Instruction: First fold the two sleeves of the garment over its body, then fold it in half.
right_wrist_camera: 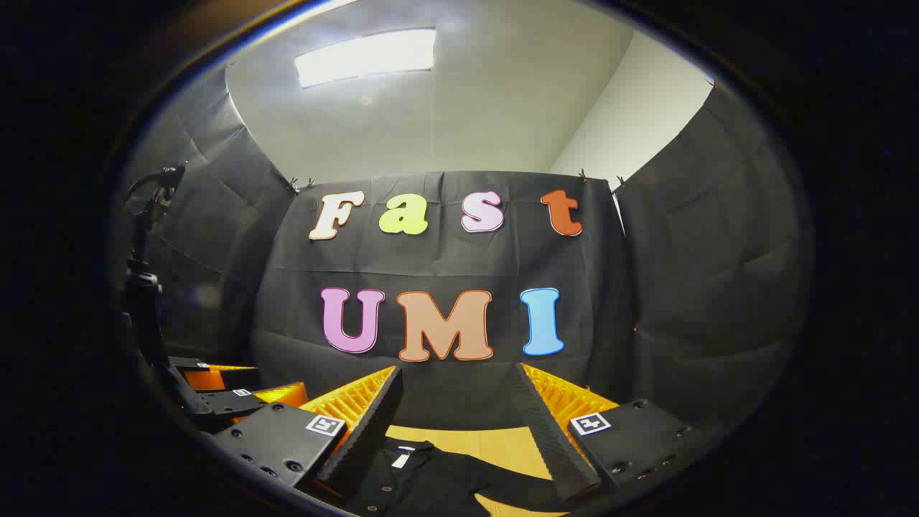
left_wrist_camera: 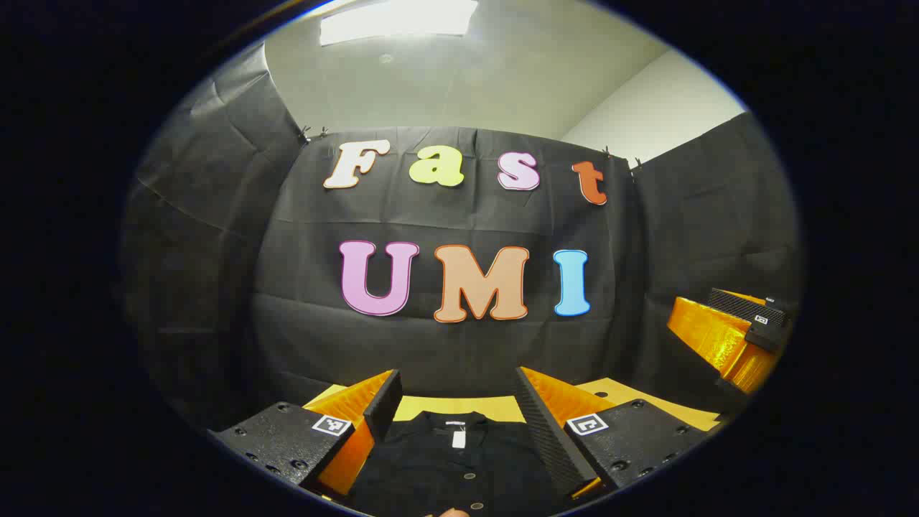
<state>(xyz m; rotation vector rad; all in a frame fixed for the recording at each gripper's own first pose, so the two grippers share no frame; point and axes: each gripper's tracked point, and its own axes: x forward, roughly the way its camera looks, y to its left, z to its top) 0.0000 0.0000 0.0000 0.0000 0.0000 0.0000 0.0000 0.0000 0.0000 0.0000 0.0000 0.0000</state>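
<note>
left gripper fingers spread, empty, aimed at shirt collar at 6 | right gripper likewise spread | sleeves unfolded, likely staging above table

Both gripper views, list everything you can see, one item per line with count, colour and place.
garment: one, black, buttoned, with a white neck tag, flat on the table below both grippers, collar toward the far wall
table: one, yellowish wood, under the garment
booth wall: black cloth, behind and to both sides
ceiling light: one, white, overhead
dark stand: one, black, at the left edge in the right gripper view
left gripper: one, orange and black, jaws apart above the garment's collar
right gripper: one, orange and black, jaws apart above the garment's edge
</note>
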